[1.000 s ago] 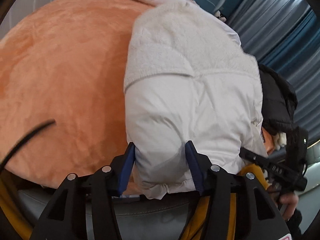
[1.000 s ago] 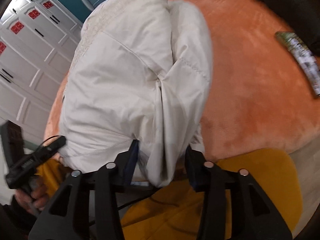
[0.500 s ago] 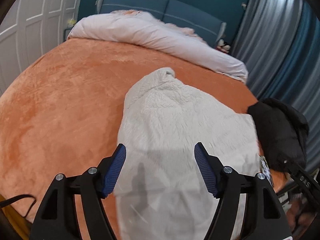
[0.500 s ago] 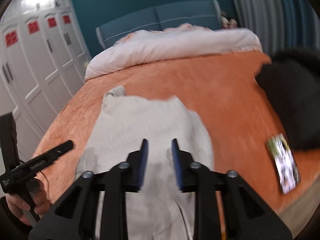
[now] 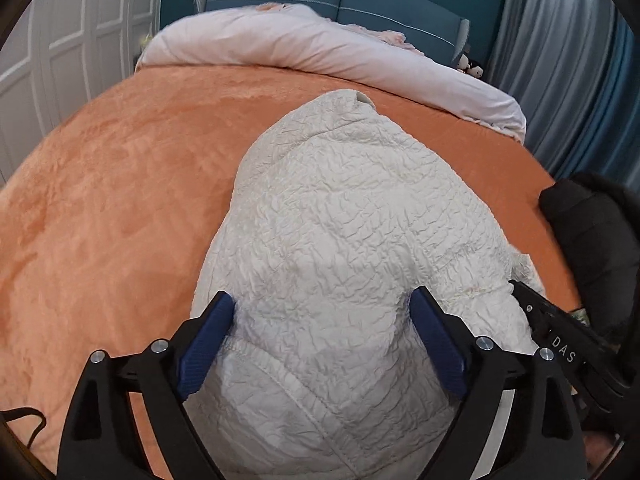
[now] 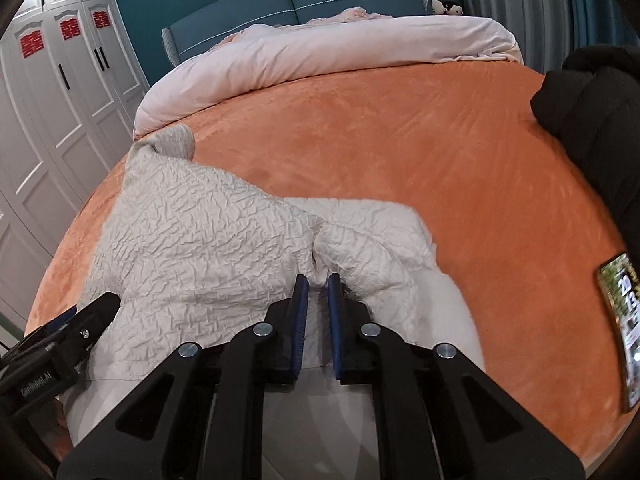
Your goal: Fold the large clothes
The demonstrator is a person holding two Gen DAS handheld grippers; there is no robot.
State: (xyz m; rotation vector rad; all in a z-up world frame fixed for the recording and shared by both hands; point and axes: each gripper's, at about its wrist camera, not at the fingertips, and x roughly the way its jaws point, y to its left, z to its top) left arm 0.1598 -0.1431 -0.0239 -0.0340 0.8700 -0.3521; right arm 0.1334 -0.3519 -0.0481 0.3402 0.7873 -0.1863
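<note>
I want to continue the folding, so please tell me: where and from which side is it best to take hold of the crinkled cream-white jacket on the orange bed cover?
Probably the near hem of the crinkled cream-white jacket, approached from the foot of the bed: that stitched edge lies closest and flat.

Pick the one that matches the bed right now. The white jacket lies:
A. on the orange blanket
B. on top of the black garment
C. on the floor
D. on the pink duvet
A: the white jacket is spread on the orange blanket, apart from the black garment and the pink duvet.
</note>
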